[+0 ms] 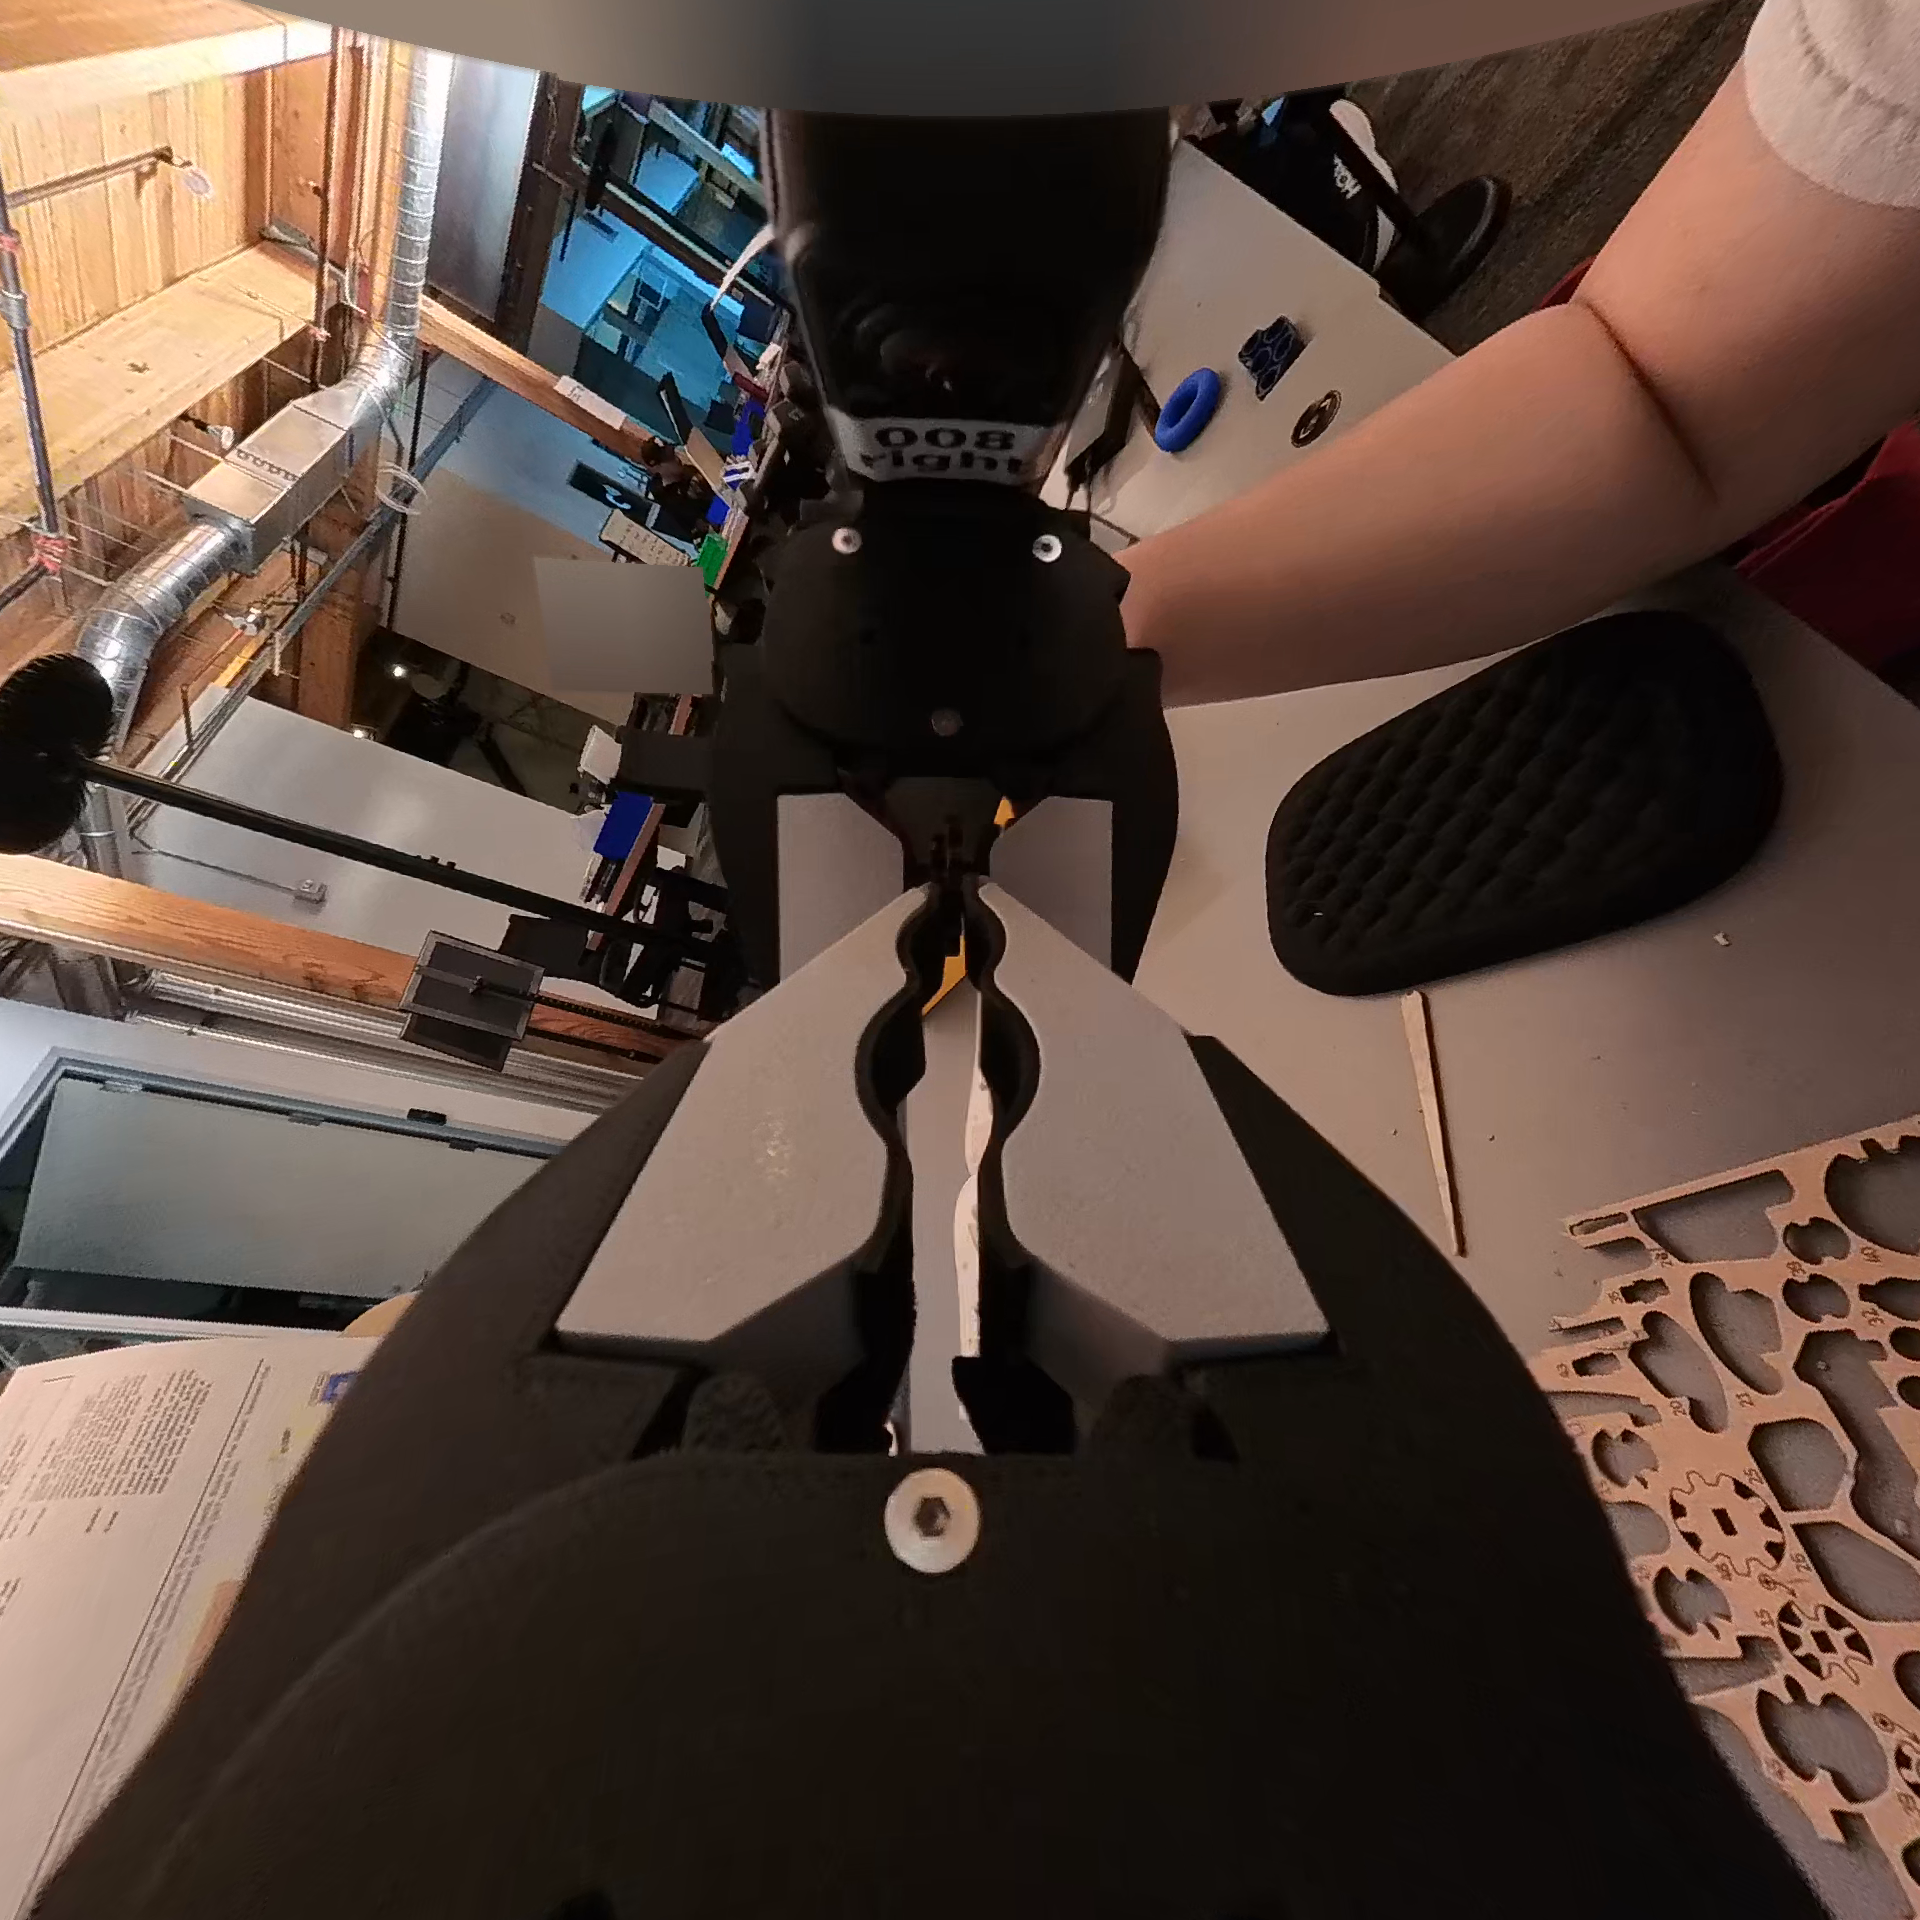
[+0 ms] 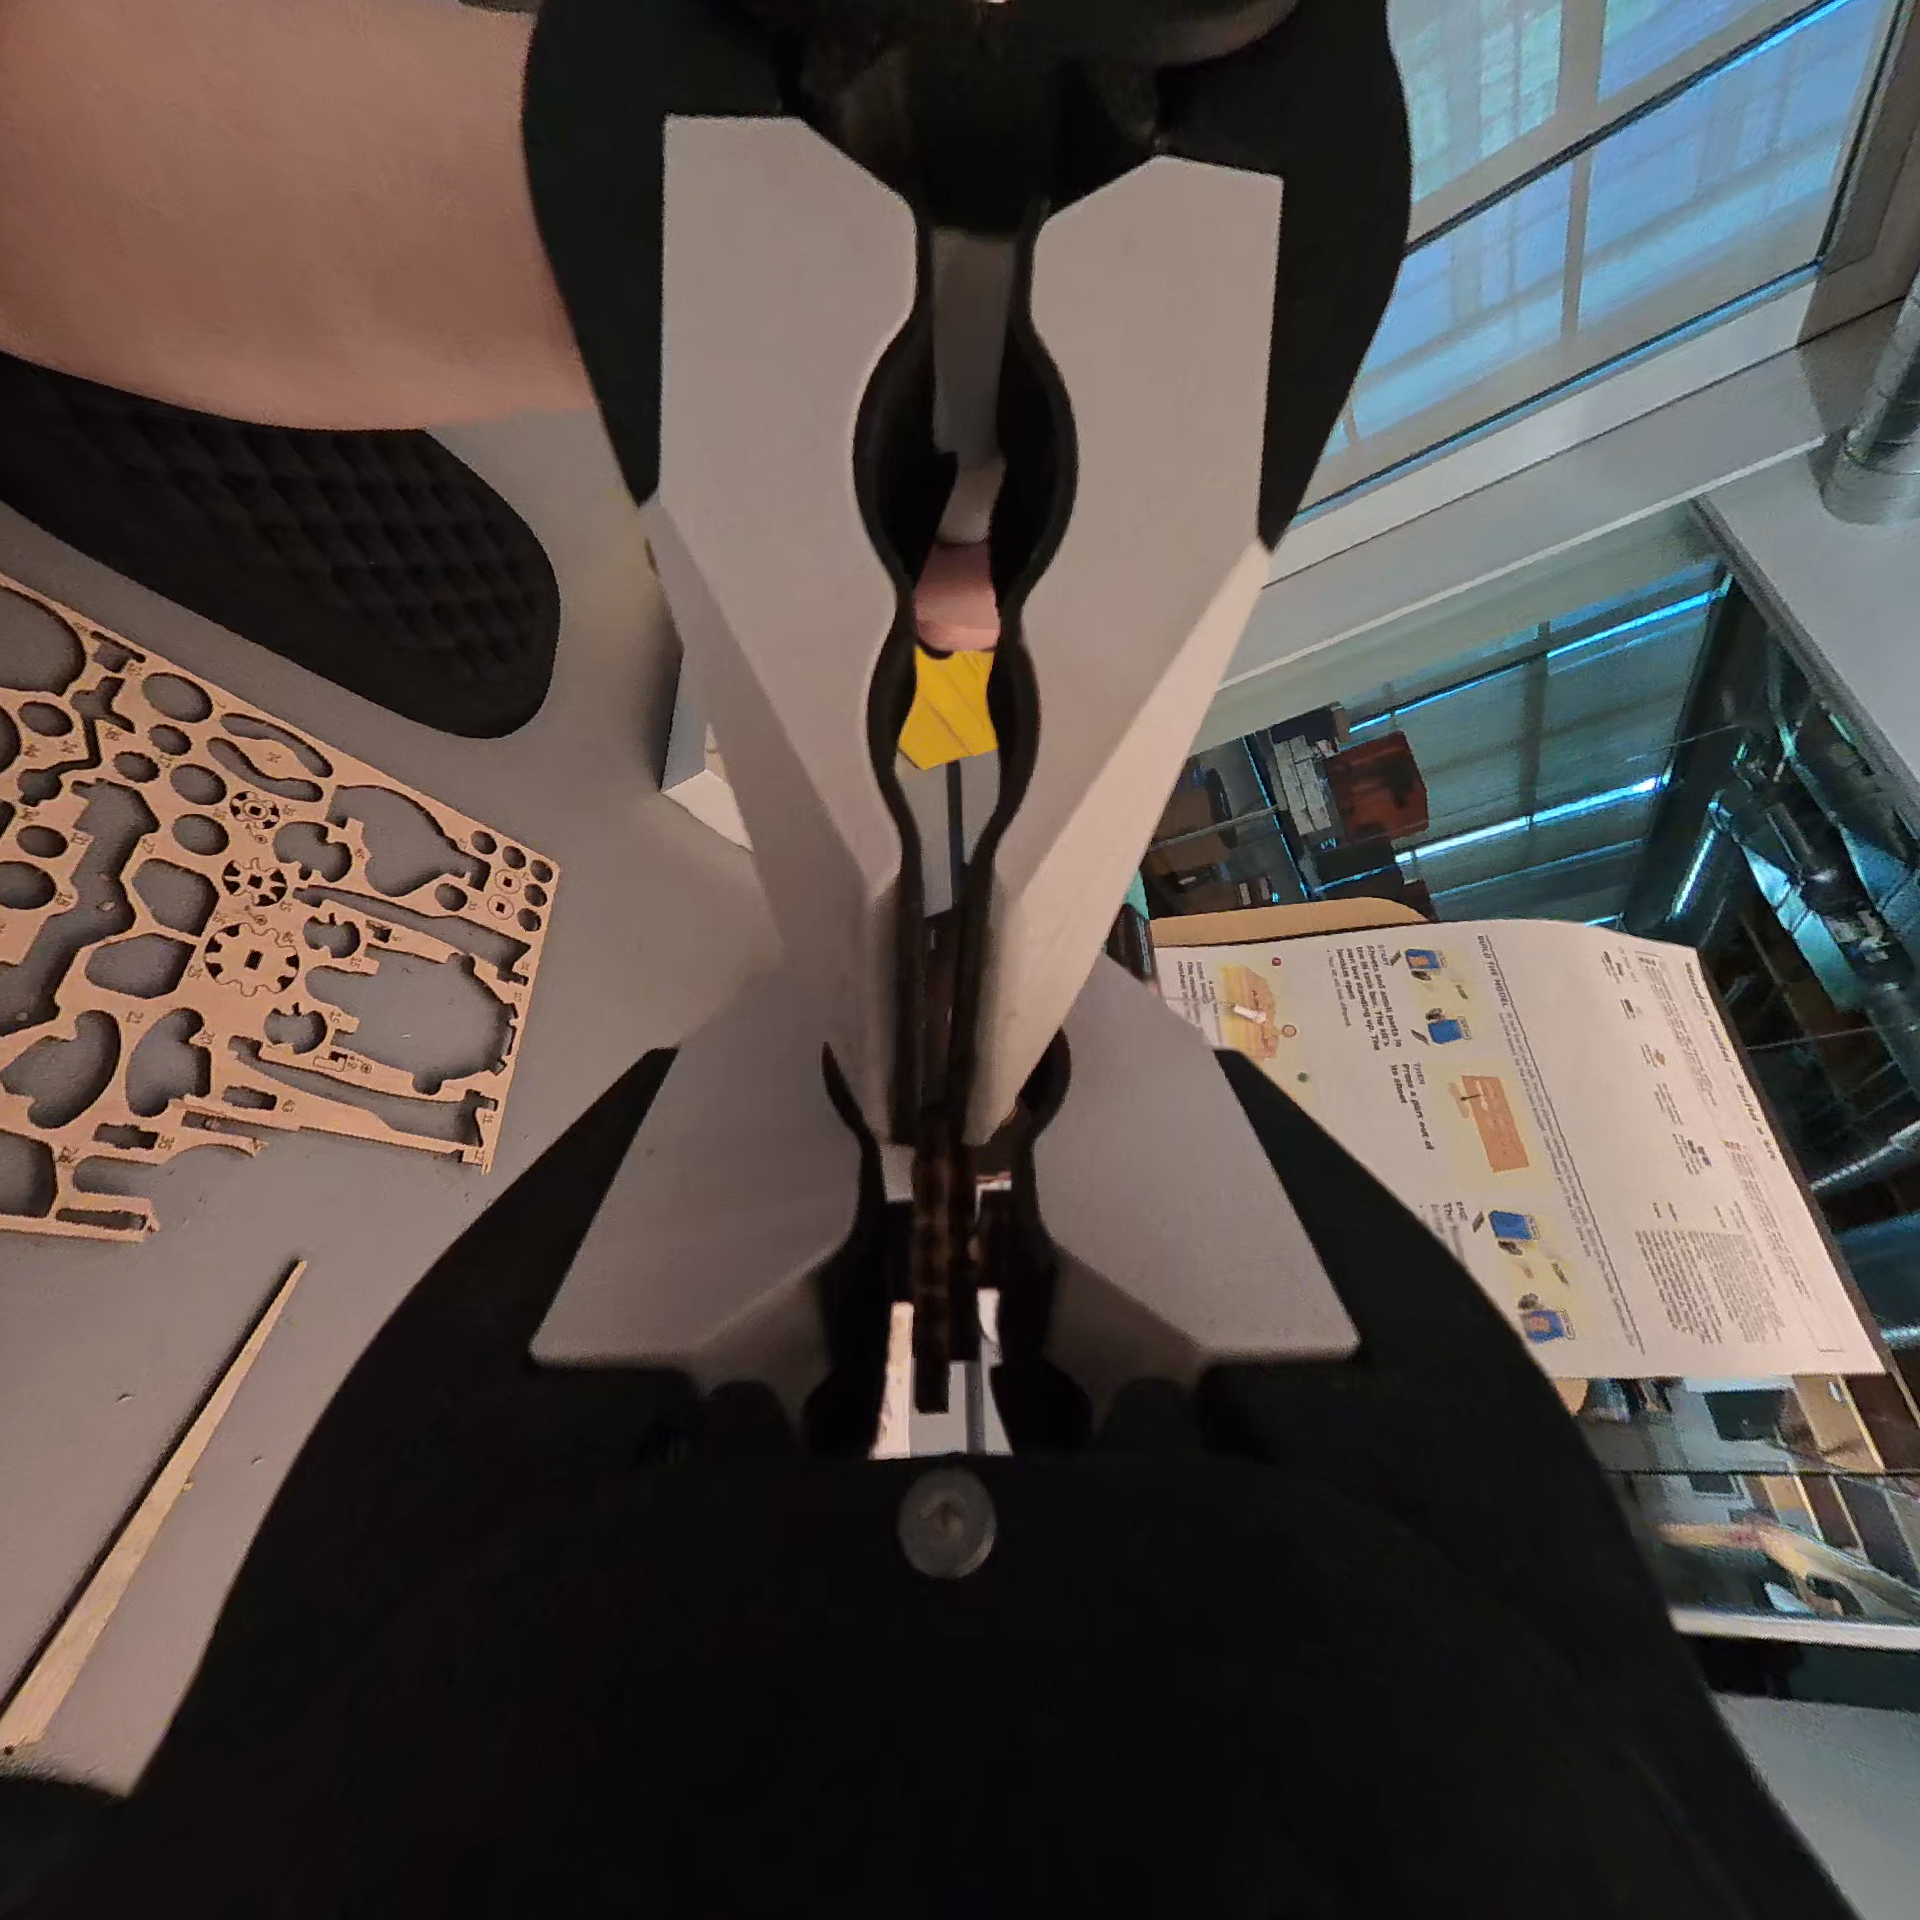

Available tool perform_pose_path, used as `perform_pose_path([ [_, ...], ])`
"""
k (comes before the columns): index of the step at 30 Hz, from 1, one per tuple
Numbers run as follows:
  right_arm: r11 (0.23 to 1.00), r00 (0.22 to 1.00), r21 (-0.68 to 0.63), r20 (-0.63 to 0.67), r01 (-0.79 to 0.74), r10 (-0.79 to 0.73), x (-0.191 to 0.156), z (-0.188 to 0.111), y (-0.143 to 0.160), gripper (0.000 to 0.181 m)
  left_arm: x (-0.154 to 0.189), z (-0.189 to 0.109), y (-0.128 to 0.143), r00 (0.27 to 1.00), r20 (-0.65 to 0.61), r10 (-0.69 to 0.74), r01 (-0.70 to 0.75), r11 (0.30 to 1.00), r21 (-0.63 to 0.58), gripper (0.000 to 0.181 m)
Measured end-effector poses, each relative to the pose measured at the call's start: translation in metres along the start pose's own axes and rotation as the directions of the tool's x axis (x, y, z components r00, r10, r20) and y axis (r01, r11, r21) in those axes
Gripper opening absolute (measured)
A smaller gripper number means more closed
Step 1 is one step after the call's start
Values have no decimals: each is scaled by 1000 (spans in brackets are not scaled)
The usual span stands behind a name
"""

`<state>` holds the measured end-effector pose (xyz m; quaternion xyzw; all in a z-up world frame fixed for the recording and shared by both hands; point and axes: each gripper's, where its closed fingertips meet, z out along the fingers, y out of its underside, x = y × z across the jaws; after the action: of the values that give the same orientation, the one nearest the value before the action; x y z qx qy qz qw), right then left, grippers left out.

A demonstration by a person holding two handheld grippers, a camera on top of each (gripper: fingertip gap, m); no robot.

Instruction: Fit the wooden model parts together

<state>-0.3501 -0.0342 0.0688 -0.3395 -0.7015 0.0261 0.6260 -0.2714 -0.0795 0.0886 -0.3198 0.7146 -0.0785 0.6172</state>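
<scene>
My left gripper (image 1: 951, 899) is shut on a thin pale wooden part (image 1: 971, 1195), seen edge-on between its grey pads. My right gripper (image 1: 948, 857) faces it tip to tip, and the fingers of the two overlap. In the right wrist view my right gripper (image 2: 940, 935) is shut on a dark-edged wooden part (image 2: 940, 1247), also edge-on. The left gripper (image 2: 940, 1101) comes down from the top over it. Where the two parts meet is hidden by the fingers.
A punched-out wooden sheet (image 1: 1766, 1455) (image 2: 260, 935) lies on the grey table beside a black cushioned pad (image 1: 1527, 800) (image 2: 312, 540) and a thin wood sliver (image 1: 1434, 1122) (image 2: 156, 1496). A printed instruction sheet (image 2: 1507, 1143) lies on the other side. A person's forearm (image 1: 1455, 468) reaches in. Some 8 centimeters of space lies between my two pairs of fingers.
</scene>
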Motion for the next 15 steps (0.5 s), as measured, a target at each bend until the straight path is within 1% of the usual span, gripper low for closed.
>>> perform_pose_path([
  [5,1000,999,-8,-51,2,-3,7,0,0,14,-3,-1,-1,1000,15,-1,1,1000,4,0],
  [8,1000,999,-7,-45,-16,16,7,1,-1,14,-3,-2,0,1000,18,3,-3,1000,-1,0],
  [10,999,999,16,-13,-34,34,3,1,-5,14,-2,-3,-2,1000,13,4,-4,1000,5,0],
  [12,1000,1000,9,-28,-6,6,4,0,-3,14,-2,-2,-2,1000,13,10,-10,1000,2,0],
  [15,1000,1000,11,1,11,-11,-1,0,-2,15,1,-1,-2,1000,3,25,-25,1000,2,0],
])
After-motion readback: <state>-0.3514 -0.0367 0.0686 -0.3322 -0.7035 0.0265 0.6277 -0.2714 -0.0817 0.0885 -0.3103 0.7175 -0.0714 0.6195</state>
